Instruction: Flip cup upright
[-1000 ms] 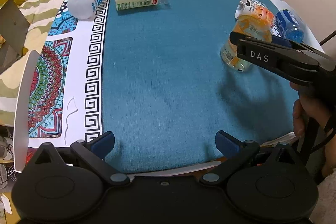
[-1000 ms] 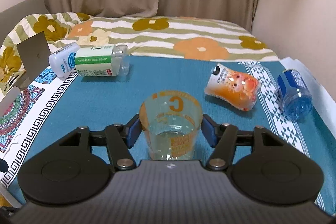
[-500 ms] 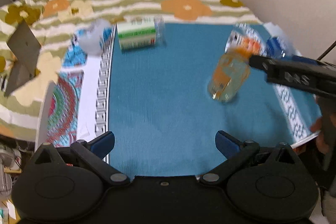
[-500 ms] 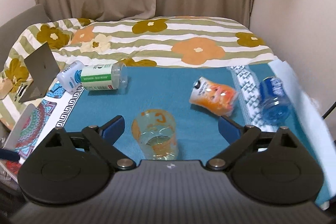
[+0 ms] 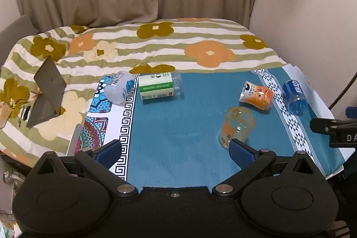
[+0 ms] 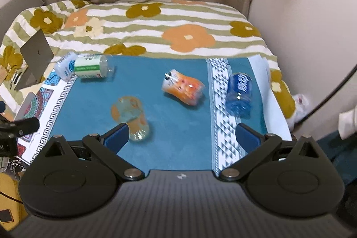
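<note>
A clear plastic cup with orange print stands upright on the blue cloth, mouth up; it also shows in the right wrist view. My left gripper is open and empty, held back from the cloth, its right finger just in front of the cup. My right gripper is open and empty, with the cup near its left finger, apart from it. The right gripper's body shows at the right edge of the left wrist view.
An orange pouch drink and a blue bottle lie on their sides right of the cup. A green-labelled bottle and a white bottle lie at the far left. A laptop stands on the floral bedspread.
My right gripper opened, let go of the cup and pulled back and up. The cup stays upright on the cloth. My left gripper also drew back and tilted up.
</note>
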